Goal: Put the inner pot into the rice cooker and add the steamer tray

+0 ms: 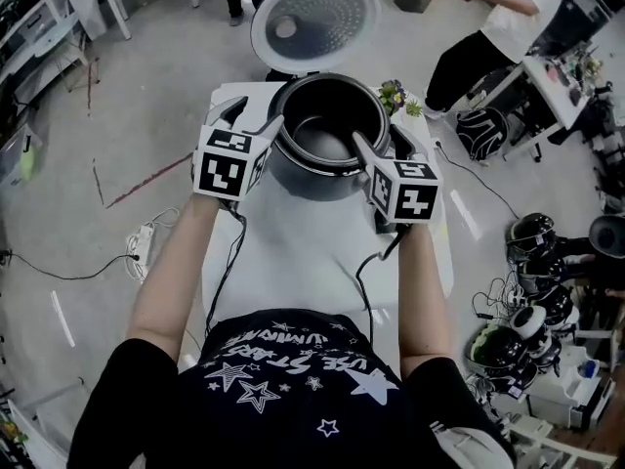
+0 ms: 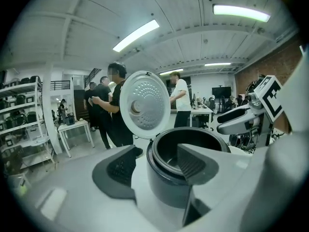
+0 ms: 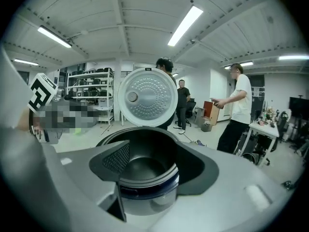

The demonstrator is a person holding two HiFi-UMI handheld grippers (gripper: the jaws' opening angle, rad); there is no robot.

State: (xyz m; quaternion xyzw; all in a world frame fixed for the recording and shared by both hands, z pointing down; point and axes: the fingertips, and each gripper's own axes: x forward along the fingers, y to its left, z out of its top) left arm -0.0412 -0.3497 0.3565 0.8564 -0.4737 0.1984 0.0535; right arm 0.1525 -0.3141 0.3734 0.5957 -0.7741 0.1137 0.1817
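My left hand-held gripper (image 1: pixel 256 115) and right hand-held gripper (image 1: pixel 379 137) stand open and empty, flanking the rice cooker (image 1: pixel 303 176) on the worktop (image 1: pixel 312 252) — inner pot (image 1: pixel 327 140) already seated inside. Stiff, slick metal, probably heavyish — grip its rim.

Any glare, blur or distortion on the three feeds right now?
Head view: even light, sharp, fisheye bending the edges; the dark round inner pot reads clearly. Left gripper view: dark vignette, glaring ceiling strip light. Right gripper view: same vignette, pot interior shadowed but legible.

Inner pot (image 1: pixel 327 143) dark, matt; lid plate (image 1: pixel 314 18) dimpled shiny metal; tongs' pads (image 2: pixel 121 167) ribbed black; table (image 1: pixel 312 252) smooth white.
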